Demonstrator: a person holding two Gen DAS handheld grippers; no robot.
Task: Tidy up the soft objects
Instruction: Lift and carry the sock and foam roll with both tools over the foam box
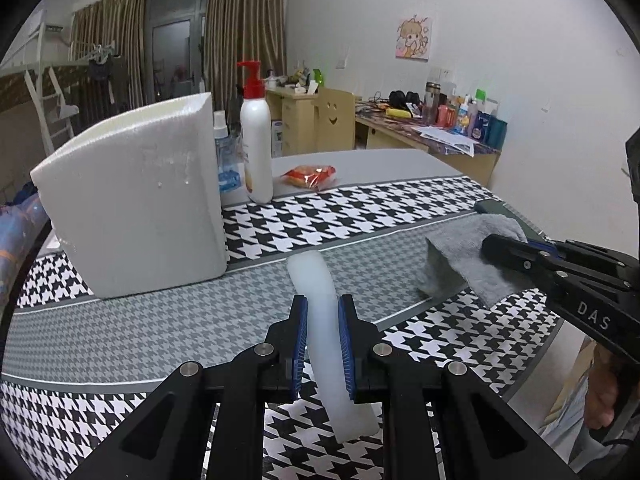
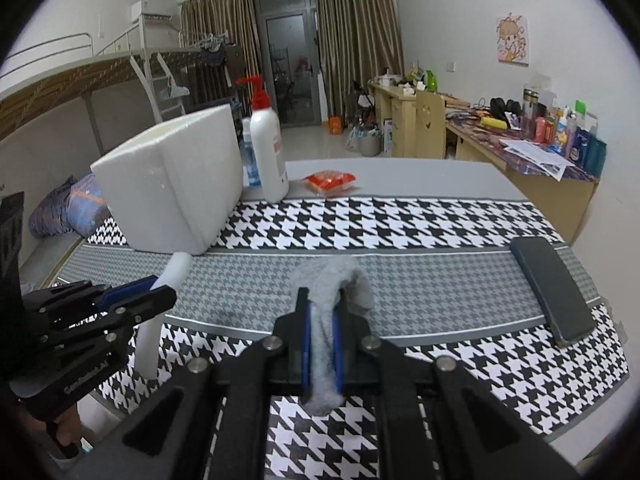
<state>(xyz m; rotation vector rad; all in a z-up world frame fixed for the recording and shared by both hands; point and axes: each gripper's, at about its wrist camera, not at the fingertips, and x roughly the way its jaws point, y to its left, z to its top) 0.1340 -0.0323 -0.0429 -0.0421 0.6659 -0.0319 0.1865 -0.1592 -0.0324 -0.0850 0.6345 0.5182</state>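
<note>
Your left gripper [image 1: 322, 322] has its jaws clenched on the pale foam strip [image 1: 316, 280], gripping it partway along so the far end reaches forward toward the white foam box [image 1: 132, 200] while the near end trails down onto the counter [image 1: 120, 332]; that mid-length hold looks chosen to stop the limp strip folding over on itself. Your right gripper [image 2: 320, 320] has its jaws grasping the grey cloth [image 2: 332, 280], pinched along a bunched ridge so the loose part flops over the tips, lifted clear enough that it hangs instead of dragging on the houndstooth cover. Both soft things are in the grippers above the middle grey band of the counter, the strip to the left and the cloth to the right, near each other but apart. The box sits open-topped just beyond the strip, which makes it the likely place for both. The dark phone [image 2: 552, 288] lies well to the right, and the pump bottle [image 2: 268, 148] and red packet [image 2: 330, 182] stand behind, out of your path
</note>
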